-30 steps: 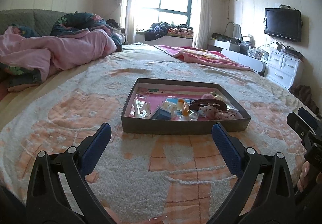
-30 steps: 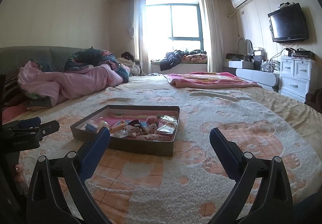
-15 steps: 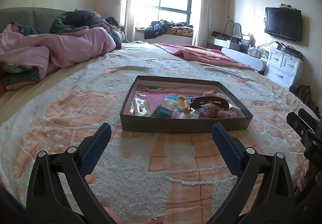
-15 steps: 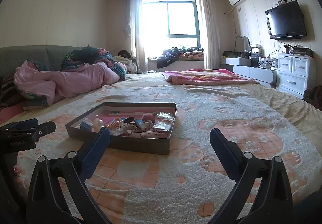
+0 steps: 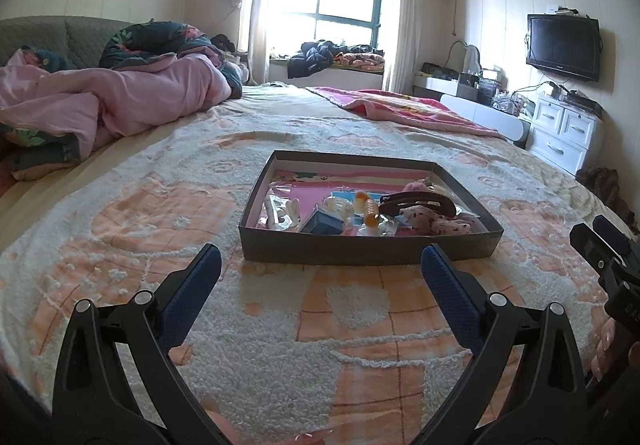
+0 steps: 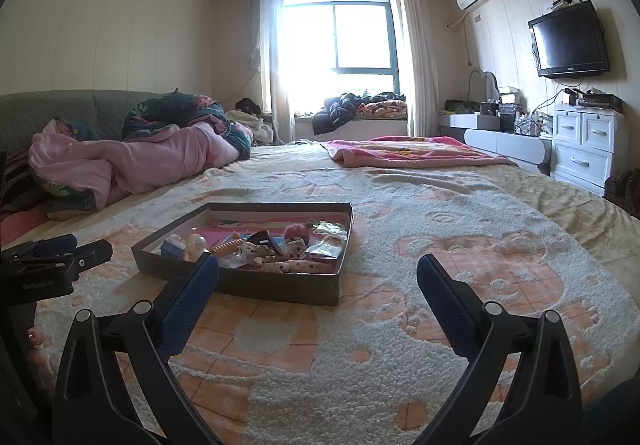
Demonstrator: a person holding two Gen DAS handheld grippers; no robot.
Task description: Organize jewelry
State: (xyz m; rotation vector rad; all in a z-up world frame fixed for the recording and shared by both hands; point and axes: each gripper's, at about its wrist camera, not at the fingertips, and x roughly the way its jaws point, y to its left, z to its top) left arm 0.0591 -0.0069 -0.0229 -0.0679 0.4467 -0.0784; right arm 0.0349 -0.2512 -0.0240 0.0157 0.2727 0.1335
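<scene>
Partly hidden: tray (image 5: 360, 250) contents, indistinct.

The tray (image 5: 368, 245) lies on the bed cover (image 5: 140, 213). Left of the tray and behind it lies a quilt (image 5: 120, 105); right of it and behind stands a drawer cabinet (image 5: 564, 133).
</scene>
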